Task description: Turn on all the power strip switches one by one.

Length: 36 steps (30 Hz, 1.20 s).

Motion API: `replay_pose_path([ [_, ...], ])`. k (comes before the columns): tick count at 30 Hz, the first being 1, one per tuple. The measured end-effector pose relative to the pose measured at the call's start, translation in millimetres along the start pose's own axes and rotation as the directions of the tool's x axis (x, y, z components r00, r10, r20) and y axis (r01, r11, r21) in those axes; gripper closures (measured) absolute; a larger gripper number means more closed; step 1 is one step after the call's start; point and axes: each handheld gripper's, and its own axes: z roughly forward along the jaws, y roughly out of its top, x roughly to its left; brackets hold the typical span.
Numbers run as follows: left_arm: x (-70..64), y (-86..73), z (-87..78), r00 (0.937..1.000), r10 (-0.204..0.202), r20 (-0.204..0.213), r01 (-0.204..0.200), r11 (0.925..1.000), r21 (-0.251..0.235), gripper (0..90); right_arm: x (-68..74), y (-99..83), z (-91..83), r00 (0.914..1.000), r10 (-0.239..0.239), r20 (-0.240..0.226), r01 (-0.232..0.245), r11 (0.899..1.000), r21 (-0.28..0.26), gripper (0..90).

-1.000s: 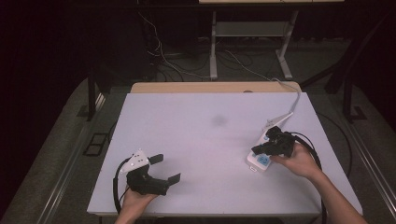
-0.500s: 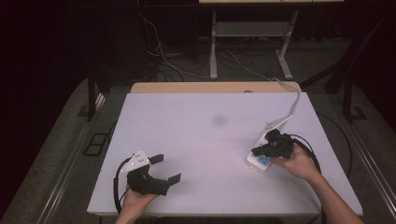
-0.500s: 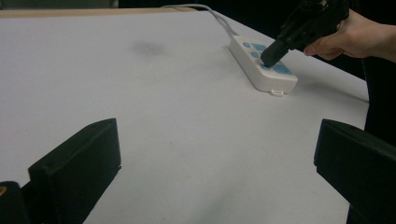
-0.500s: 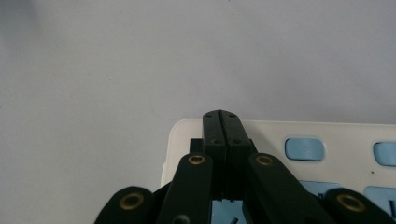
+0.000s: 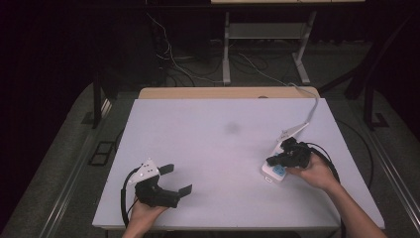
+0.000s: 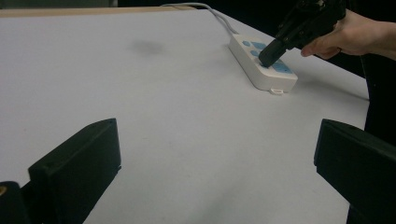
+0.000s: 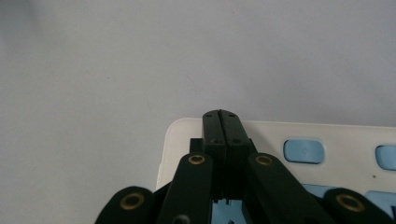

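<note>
Right gripper (image 5: 271, 160), lower right, jaws pressed together on power strip (image 5: 275, 172); left gripper (image 5: 179, 179), lower left, jaws wide apart above table (image 5: 218, 148).

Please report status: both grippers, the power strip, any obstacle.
Left gripper open, idle on table. Right gripper shut, tips pressing on power strip. Nothing in the way.
</note>
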Motion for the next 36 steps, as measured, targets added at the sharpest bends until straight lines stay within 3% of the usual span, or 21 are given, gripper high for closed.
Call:
replay_pose_path([
  [10, 1.1, -0.3, 0.5, 1.0000, -0.002, -0.001, 0.002, 1.0000, 0.004, 0.0, -0.1, 1.0, -0.5, 0.9998, 0.020, -0.001, -0.020, 1.000, 0.004, 90.0],
  [12, 1.4, -0.3, 0.2, 1.0000, -0.003, -0.002, 0.003, 1.0000, 0.003, 0.0, -1.7, 0.4, -0.3, 0.9987, 0.036, -0.037, -0.035, 0.999, 0.011, 90.0],
  [17, 2.0, -0.1, 0.1, 1.0000, -0.001, -0.005, 0.001, 1.0000, 0.002, 0.0, 1.0, -0.5, -3.9, 0.9997, 0.025, -0.004, -0.025, 1.000, 0.018, 90.0],
  [26, 3.4, -0.5, 0.5, 0.9999, -0.002, -0.011, 0.002, 1.0000, 0.005, 0.0, 6.3, 1.9, -14.0, 1.0000, 0.007, -0.003, -0.007, 1.000, -0.021, 90.0],
  [36, 4.2, -0.8, 1.2, 0.9998, -0.001, -0.020, 0.001, 1.0000, 0.003, 0.0, 3.6, 9.9, -38.6, 0.9998, 0.012, 0.013, -0.011, 0.998, -0.064, 90.0],
])
